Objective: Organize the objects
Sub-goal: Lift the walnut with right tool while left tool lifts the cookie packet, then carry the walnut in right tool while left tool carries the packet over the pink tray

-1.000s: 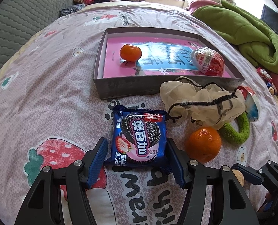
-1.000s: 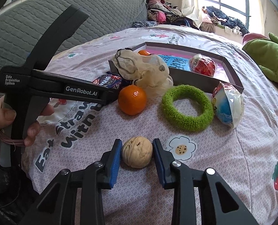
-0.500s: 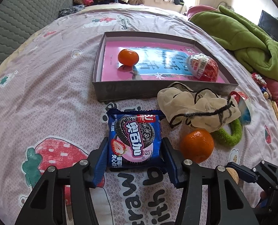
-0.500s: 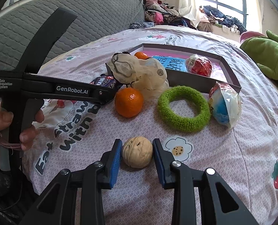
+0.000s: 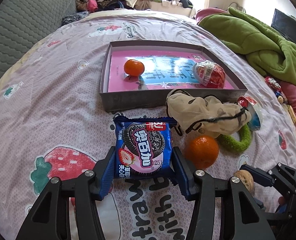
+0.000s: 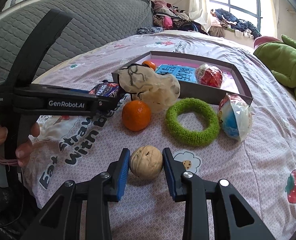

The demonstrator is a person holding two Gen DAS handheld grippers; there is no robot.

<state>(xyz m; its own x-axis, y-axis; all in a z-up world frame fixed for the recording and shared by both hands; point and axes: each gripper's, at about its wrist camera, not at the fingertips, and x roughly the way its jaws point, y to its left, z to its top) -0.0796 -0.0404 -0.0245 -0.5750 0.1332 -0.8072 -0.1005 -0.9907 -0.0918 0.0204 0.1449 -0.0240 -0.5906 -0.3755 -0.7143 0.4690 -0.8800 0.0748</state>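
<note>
Left wrist view: your left claw [image 5: 143,172] has just closed onto the cookie packet [image 5: 143,150] on the bed; your right claw [image 6: 146,165] pinches the walnut [image 6: 146,162]. The box [image 5: 128,100] holds 2 items; 6 remain outside.

bedspread [image 5: 48,104]: strawberry print | green blanket [image 5: 263,46]: right, crumpled | grey headboard [image 6: 92,30]: quilted | clothes pile [image 5: 100,0]: by window
</note>
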